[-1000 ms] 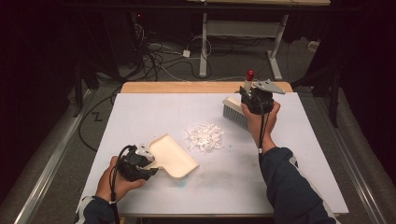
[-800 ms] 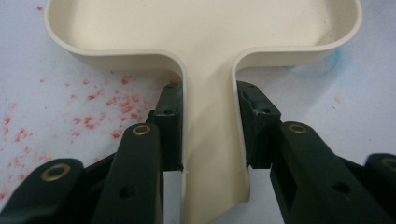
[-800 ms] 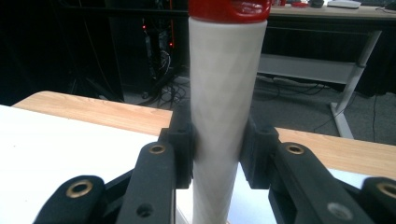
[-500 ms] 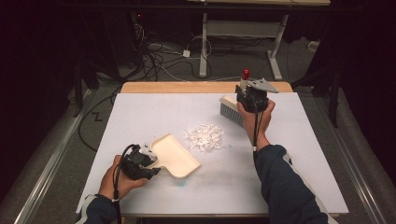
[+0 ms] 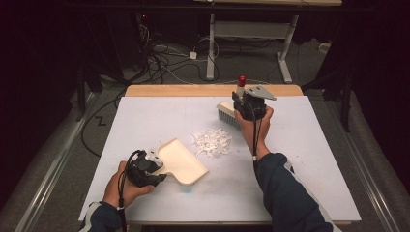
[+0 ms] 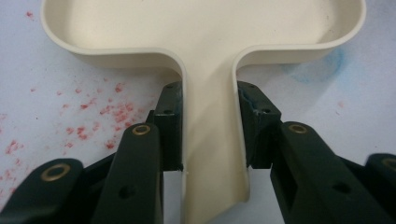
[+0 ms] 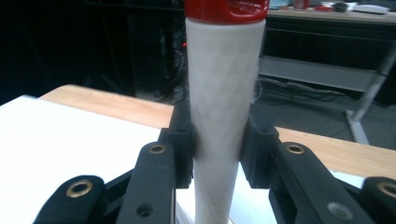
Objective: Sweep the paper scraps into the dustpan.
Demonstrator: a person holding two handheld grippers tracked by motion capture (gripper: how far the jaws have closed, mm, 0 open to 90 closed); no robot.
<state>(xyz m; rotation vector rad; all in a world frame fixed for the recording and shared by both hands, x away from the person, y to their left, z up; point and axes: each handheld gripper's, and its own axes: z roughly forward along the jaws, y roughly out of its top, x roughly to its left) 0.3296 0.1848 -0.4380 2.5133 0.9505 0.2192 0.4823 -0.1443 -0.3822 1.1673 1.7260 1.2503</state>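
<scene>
The left gripper [image 5: 157, 170] has its fingers [image 6: 170, 126] clamped on the handle of a cream dustpan [image 5: 181, 162], one pad on each side, and the pan lies flat on the white worktop [image 5: 145, 121] just ahead of those fingers, with its mouth turned toward a pile of white scraps [image 5: 211, 142]. The right gripper [image 5: 244, 99] is closed around the pale, red-capped handle of a brush [image 5: 228, 113], whose bristles hang just below its fingers, beyond the pile and near the worktop's far edge. The scraps sit between the two pairs of fingers, close to the dustpan's lip but apart from it. Judging by this, both tools are in hand and the sweeping itself is not yet done: the pan looks empty, and the whole pile remains to be brushed in.
</scene>
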